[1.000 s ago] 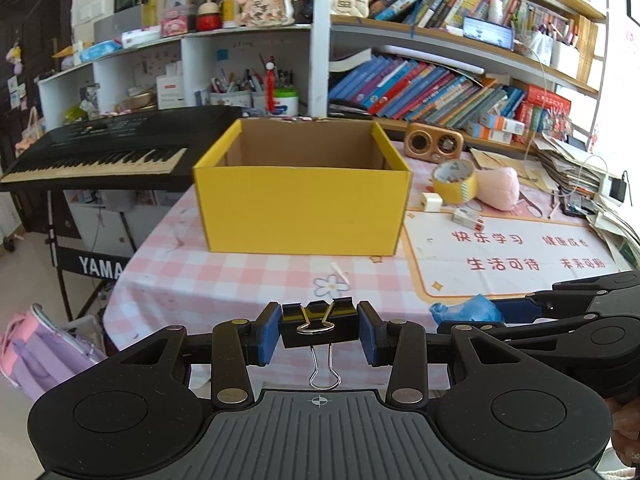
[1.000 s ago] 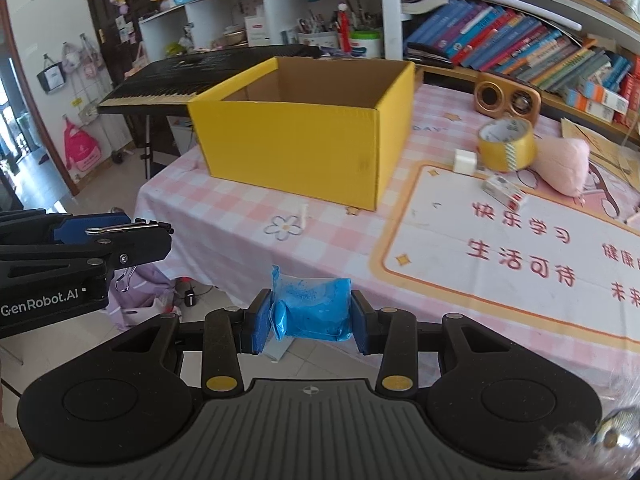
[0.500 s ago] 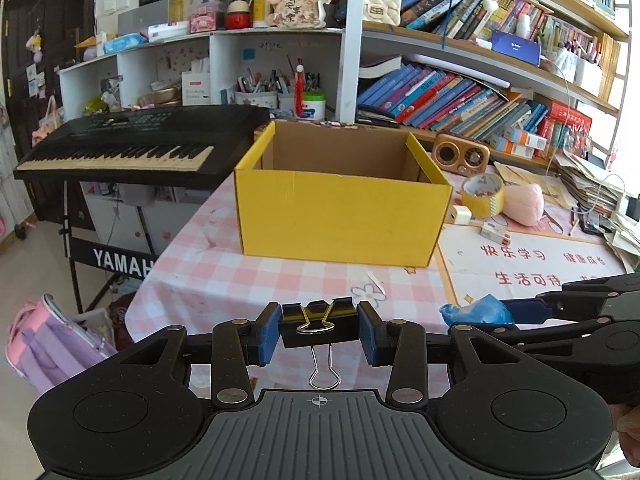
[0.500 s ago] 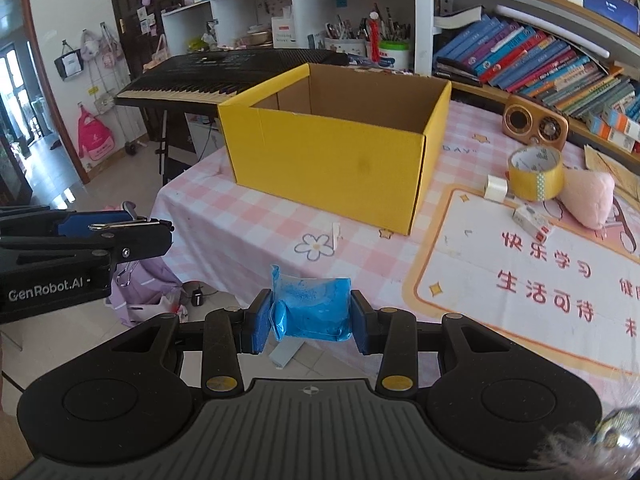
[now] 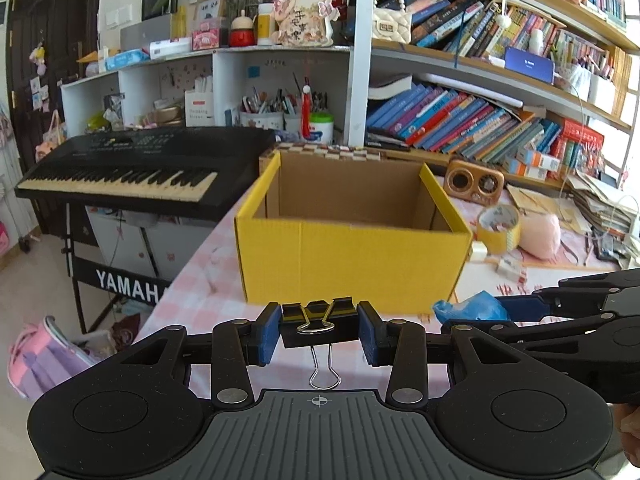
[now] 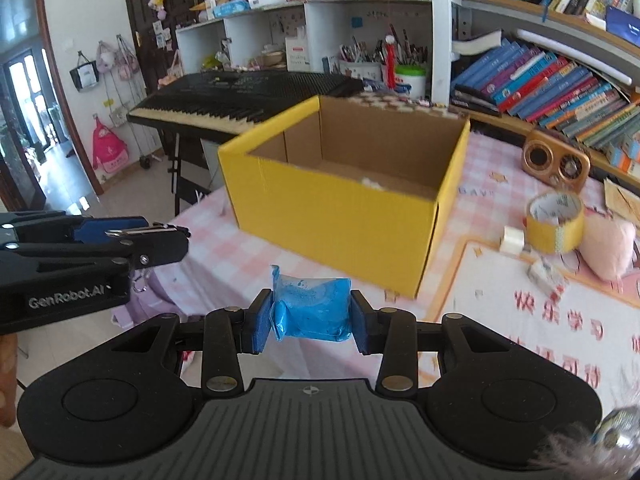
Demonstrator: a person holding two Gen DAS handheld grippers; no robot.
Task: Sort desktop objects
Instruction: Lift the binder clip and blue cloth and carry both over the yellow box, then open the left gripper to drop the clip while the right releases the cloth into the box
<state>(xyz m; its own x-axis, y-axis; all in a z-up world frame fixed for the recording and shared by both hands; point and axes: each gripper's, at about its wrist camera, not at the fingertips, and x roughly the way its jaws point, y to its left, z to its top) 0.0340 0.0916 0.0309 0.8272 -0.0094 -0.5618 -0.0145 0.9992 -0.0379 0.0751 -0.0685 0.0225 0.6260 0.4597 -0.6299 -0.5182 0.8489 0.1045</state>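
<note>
Risk: left fingers (image 5: 273,334) clamped on clip (image 5: 319,325), right fingers (image 6: 261,321) clamped on soft blue pouch (image 6: 311,308), short of box (image 5: 352,256); early release drops both before the near surface edge.

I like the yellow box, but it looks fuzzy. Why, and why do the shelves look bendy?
Right wrist view: the yellow box and tape roll are smeared by motion blur, while the blue packet stays sharp. Left wrist view: the fisheye lens curves the bookshelf; the binder clip looks crisp.
</note>
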